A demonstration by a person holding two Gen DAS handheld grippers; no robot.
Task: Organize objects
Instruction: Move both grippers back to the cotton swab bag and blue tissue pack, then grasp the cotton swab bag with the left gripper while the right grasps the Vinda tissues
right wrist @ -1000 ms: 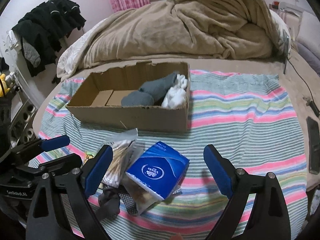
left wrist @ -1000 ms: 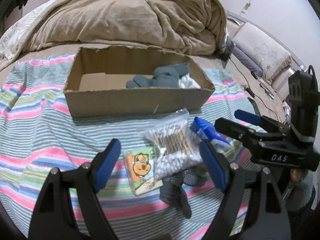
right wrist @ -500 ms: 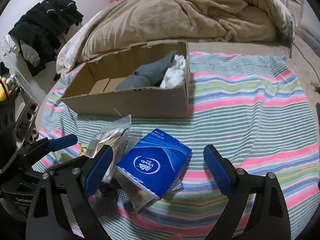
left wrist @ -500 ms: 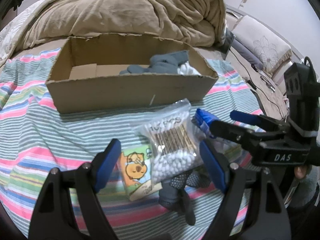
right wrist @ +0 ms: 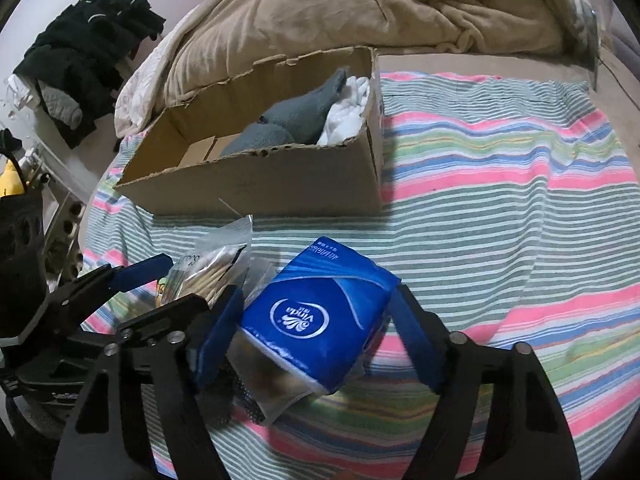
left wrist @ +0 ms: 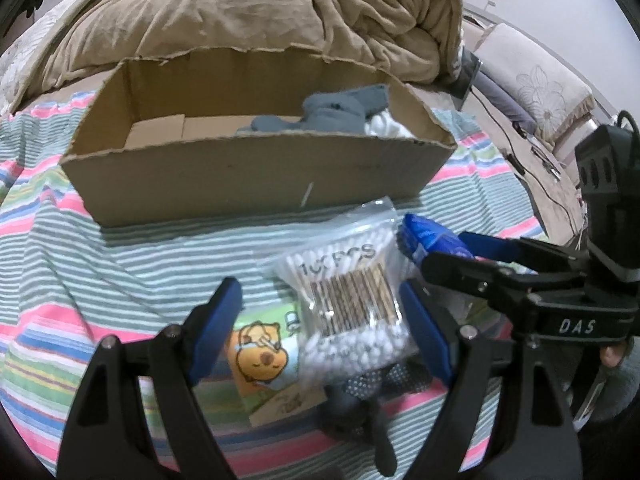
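A cardboard box (left wrist: pixel 256 184) (right wrist: pixel 280 180) sits on the striped blanket, holding grey cloth (left wrist: pixel 340 110) (right wrist: pixel 288 120) and white cloth (right wrist: pixel 346 110). In front lies a pile: a clear bag of cotton swabs (left wrist: pixel 352 300) (right wrist: pixel 212 268), a card with a cartoon animal (left wrist: pixel 264 352), a dark sock (left wrist: pixel 360 404) and a blue tissue pack (right wrist: pixel 316 316) (left wrist: pixel 430 236). My left gripper (left wrist: pixel 322 328) is open, its fingers on either side of the swab bag and card. My right gripper (right wrist: pixel 318 332) is open, its fingers closely flanking the tissue pack.
A tan duvet (left wrist: pixel 240 12) is heaped behind the box. Dark clothes (right wrist: pixel 80 52) hang at the far left. Pillows and cables (left wrist: pixel 532 92) lie at the right edge of the bed. Striped blanket (right wrist: pixel 500 200) lies bare to the right of the box.
Both grippers moved forward and down toward the pile. The right gripper's fingers narrowed around the tissue pack. The left gripper now straddles the swab bag.
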